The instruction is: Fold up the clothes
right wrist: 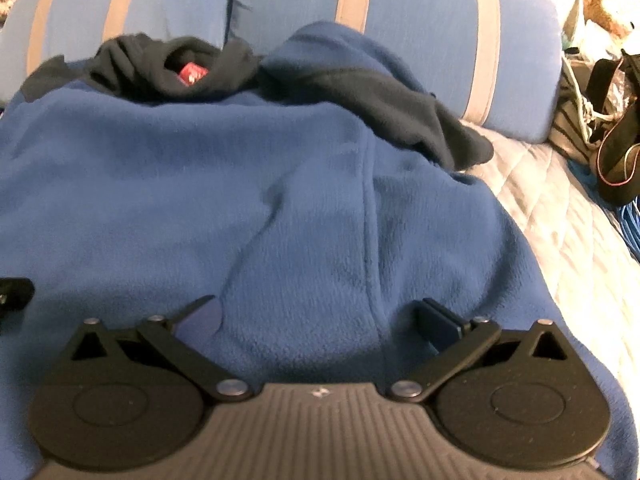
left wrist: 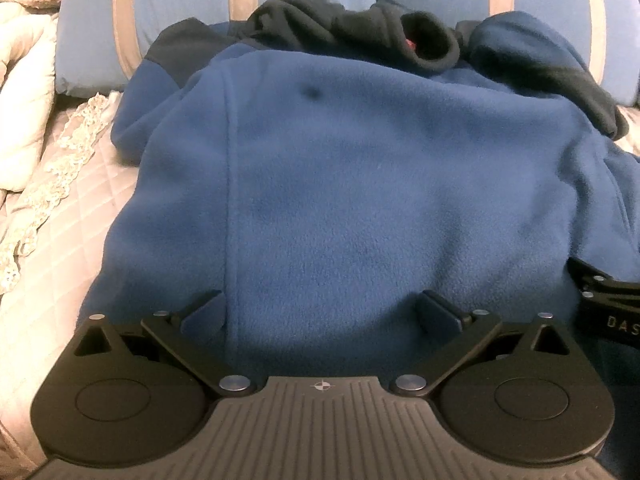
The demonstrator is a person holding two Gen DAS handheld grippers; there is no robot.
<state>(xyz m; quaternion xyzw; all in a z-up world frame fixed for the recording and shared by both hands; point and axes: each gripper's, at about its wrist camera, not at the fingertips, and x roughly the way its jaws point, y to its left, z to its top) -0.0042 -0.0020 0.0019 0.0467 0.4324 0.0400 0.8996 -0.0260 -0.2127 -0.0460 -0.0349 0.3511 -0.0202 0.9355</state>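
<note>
A blue fleece (left wrist: 360, 184) lies spread on a quilted bed (left wrist: 68, 248), its dark collar (left wrist: 424, 40) bunched at the far end against two blue striped pillows (left wrist: 168, 12). A red tag (right wrist: 192, 74) shows inside the collar opening. The left gripper (left wrist: 320, 312) hovers low over the near hem with its jaws wide apart, holding nothing. The right gripper (right wrist: 320, 314) sits just beside it, jaws likewise spread and empty. A dark bag (right wrist: 616, 148) rests on the bed's right edge; its contents cannot be made out.
</note>
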